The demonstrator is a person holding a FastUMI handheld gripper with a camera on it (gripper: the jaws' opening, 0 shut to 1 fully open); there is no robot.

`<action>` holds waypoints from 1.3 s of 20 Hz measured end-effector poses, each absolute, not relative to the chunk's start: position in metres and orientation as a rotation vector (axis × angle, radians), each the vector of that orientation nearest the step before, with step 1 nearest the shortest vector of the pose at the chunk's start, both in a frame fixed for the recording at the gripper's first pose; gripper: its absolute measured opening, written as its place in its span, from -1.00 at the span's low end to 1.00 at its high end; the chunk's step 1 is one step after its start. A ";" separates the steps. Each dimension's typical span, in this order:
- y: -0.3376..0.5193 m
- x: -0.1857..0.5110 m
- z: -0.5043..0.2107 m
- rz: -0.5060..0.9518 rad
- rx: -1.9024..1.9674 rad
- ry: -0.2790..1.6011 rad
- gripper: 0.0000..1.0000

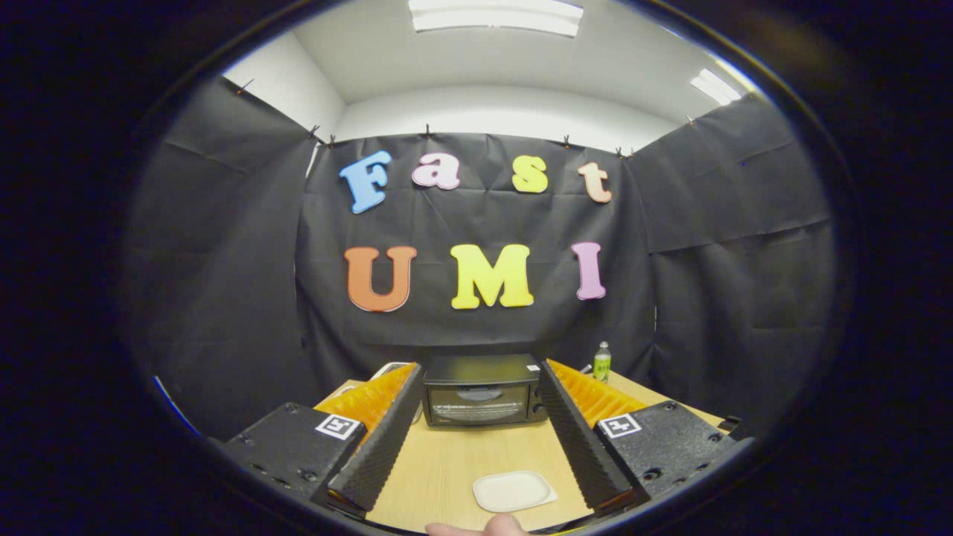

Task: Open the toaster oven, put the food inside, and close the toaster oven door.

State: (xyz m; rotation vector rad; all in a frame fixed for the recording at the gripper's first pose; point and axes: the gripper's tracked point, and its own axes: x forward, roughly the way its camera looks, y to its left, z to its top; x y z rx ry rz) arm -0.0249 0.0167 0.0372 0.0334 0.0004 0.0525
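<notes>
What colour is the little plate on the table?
White. The plate lies on the table between the open gripper's fingers, seen in the gripper view.

My gripper (478, 372) stood open over a pale wood-grain tabletop (454, 461). Beyond it sat a black boxy toaster oven (480, 391) with dark glass door, a white rectangular plate (514, 491), and a green-labelled clear bottle (601, 362).

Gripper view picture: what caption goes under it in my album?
Open gripper faces a closed toaster oven across the table, white plate between its fingers.
</notes>
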 end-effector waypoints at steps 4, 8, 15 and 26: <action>0.017 -0.022 0.037 0.052 0.048 0.000 1.00; 0.021 -0.025 0.043 0.052 0.043 -0.016 1.00; 0.036 -0.023 0.044 0.080 0.047 -0.018 1.00; 0.040 -0.004 0.030 0.083 0.049 0.034 1.00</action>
